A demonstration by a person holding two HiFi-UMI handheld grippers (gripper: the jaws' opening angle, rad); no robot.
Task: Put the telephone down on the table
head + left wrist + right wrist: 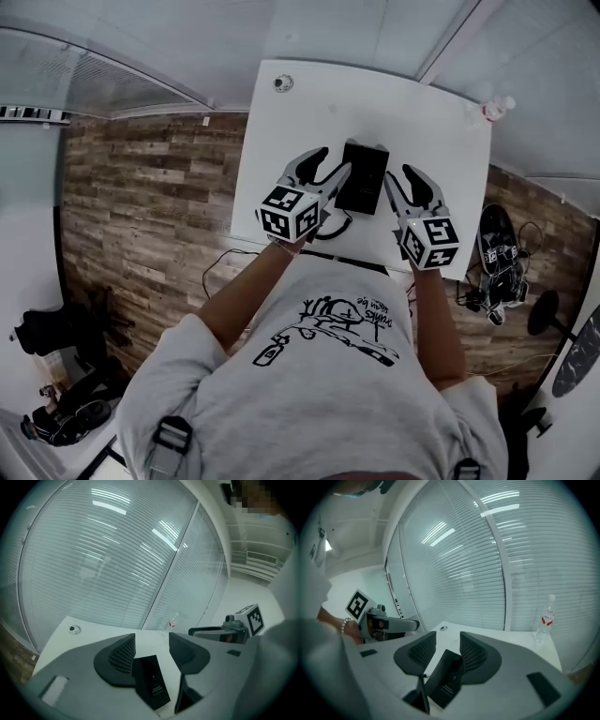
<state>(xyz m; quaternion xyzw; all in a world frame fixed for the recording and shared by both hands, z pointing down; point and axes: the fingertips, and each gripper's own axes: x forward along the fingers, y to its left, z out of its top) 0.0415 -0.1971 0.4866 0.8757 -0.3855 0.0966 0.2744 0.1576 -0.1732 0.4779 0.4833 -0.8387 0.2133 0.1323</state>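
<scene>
A black telephone lies flat on the white table, and a dark cord runs off its near end. My left gripper hovers just left of it and my right gripper just right of it, both above the table. In the left gripper view the telephone shows low down beyond the jaws of the left gripper, which stand apart with nothing pressed between them. The right gripper view gives the same picture: telephone below, right gripper open, bare table in the gap.
A water bottle stands at the table's far right corner. A round cable grommet sits at the far left corner. Glass walls with blinds rise behind the table. Dark gear lies on the wooden floor at the right.
</scene>
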